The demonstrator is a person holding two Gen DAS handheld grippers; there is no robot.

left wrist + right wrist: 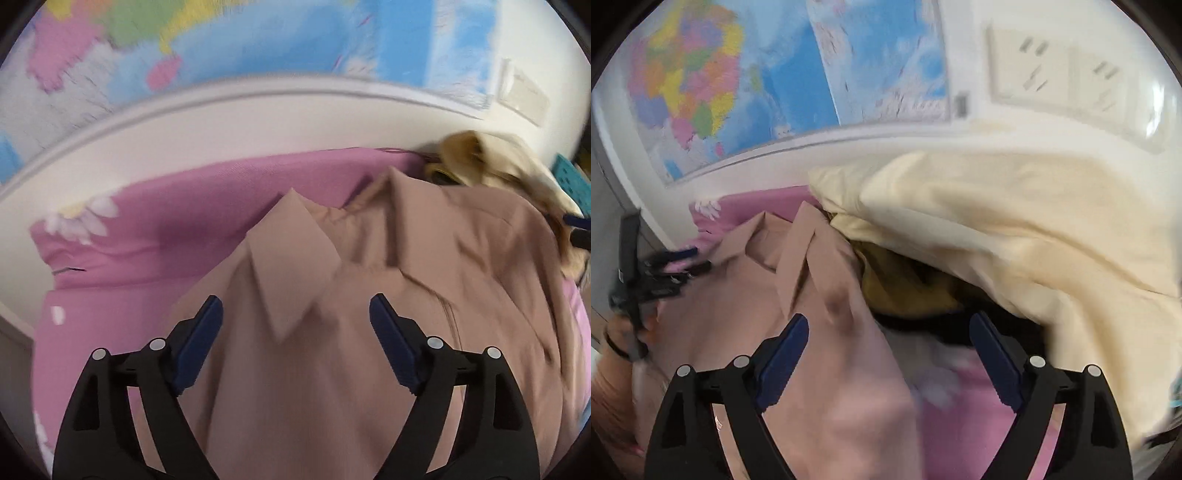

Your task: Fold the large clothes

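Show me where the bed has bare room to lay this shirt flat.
Bare pink sheet runs between the tan shirt and the white wall; a small patch shows beside the shirt's hem. Crowded: cream bedding and dark clothes pile against the collar side.

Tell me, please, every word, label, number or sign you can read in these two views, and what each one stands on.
No text can be read in either view.
Wall map: it carries print, but all of it is too blurred and small to read.
Small tag beside the map's edge: blurred, unreadable.
Wall sockets: no lettering visible.
Tan shirt, pink sheet, cream bedding: no labels showing.
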